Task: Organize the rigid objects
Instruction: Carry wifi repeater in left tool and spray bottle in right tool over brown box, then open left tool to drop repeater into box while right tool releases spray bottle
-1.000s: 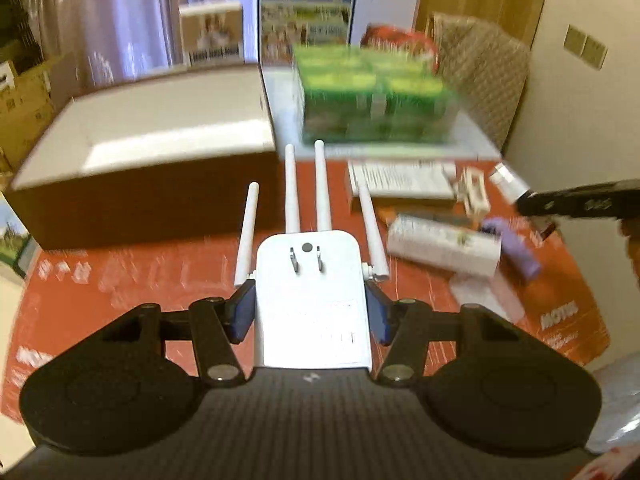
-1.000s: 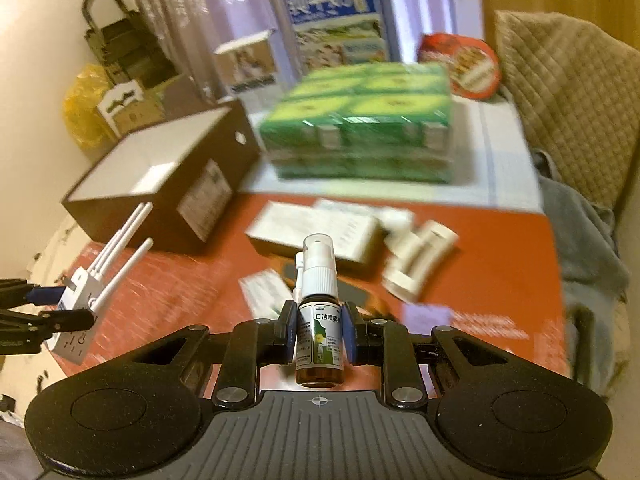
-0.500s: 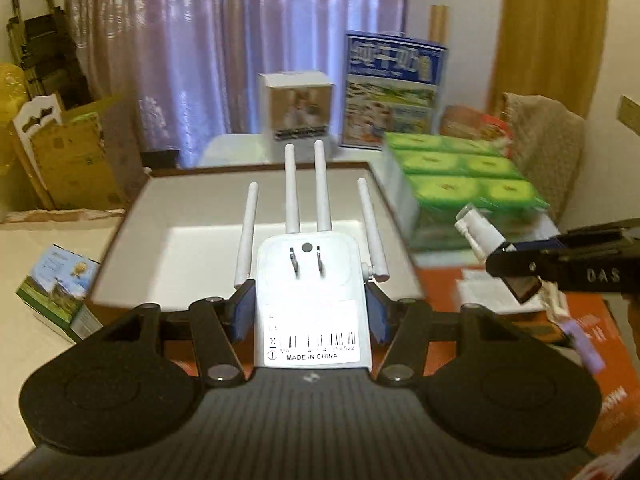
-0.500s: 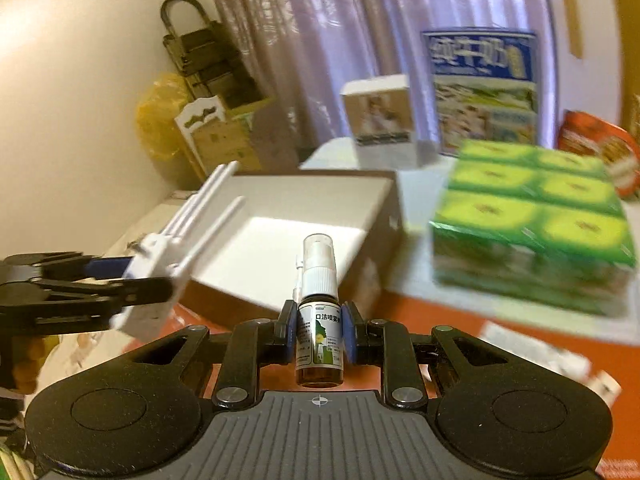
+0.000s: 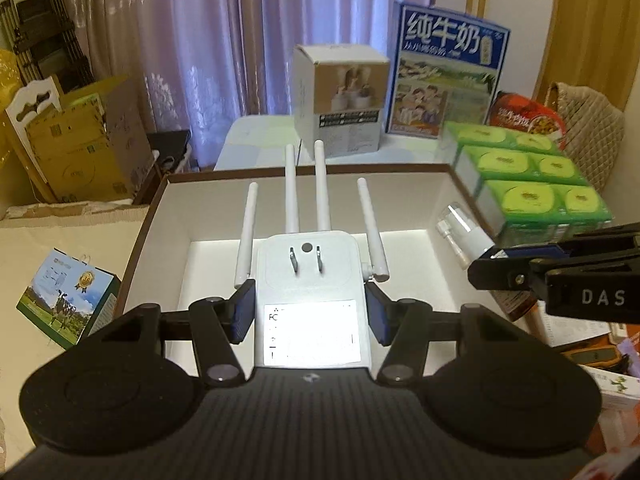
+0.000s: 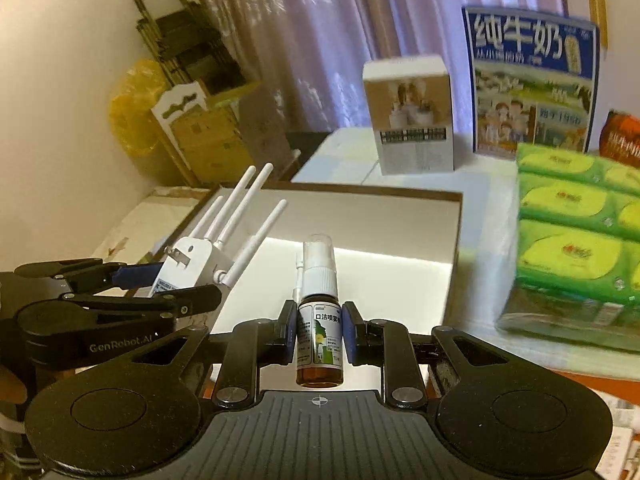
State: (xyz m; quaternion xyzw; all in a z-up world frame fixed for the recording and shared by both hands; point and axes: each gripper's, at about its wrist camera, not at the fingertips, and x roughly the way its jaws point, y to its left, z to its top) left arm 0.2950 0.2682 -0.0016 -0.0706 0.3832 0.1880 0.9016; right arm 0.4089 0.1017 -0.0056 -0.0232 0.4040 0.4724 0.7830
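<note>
While the left tool point(image 5: 310, 314) is pinching a white extender point(image 5: 308, 280) by its sides, antennas pointing forward over the open box point(image 5: 448, 188), the right tool point(image 6: 319, 330) is clamping a spray bottle point(image 6: 319, 332) upright above the box's near edge.

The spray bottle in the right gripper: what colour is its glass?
Brown glass on the spray bottle, with a white cap; the right wrist view shows it best.

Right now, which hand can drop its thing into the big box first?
Probably the left. Its gripper holds the white antenna plug above the middle of the open box. The right gripper holds the spray bottle nearer the box's right wall.
</note>
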